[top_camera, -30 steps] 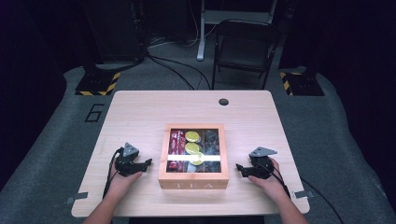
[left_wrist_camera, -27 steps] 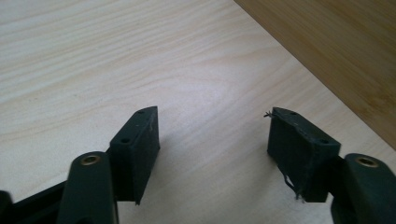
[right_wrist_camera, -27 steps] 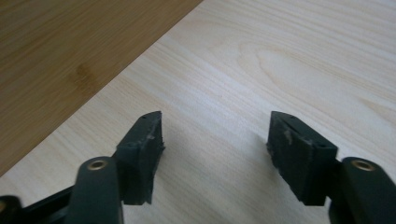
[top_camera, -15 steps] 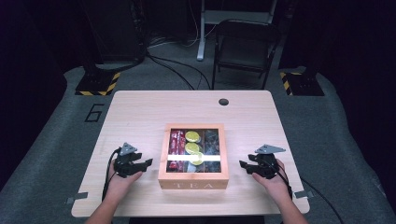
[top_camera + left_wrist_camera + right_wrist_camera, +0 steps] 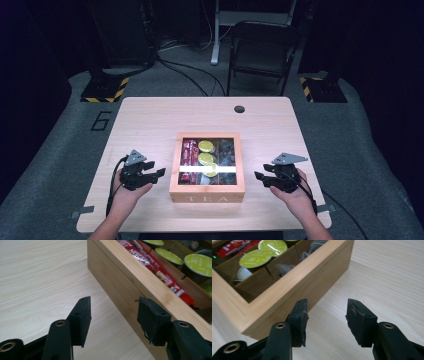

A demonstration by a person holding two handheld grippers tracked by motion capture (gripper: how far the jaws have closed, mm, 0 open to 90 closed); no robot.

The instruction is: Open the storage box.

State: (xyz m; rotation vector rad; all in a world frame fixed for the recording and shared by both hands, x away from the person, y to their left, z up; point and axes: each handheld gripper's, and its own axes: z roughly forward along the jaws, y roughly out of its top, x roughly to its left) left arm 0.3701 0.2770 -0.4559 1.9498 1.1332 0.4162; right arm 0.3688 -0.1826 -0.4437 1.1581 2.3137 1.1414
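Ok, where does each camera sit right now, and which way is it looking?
High view: above the person's side, looking forward and down on the table and wooden tea box; both forearms come in from the bottom, left claw and right claw flanking the box.
Left gripper view: rides the left claw, facing the box's side wall; its jaws stand apart with nothing between them.
Right gripper view: rides the right claw, facing the box's opposite wall; jaws apart, with nothing between them.
Shared: both gripper views show green-lidded capsules.
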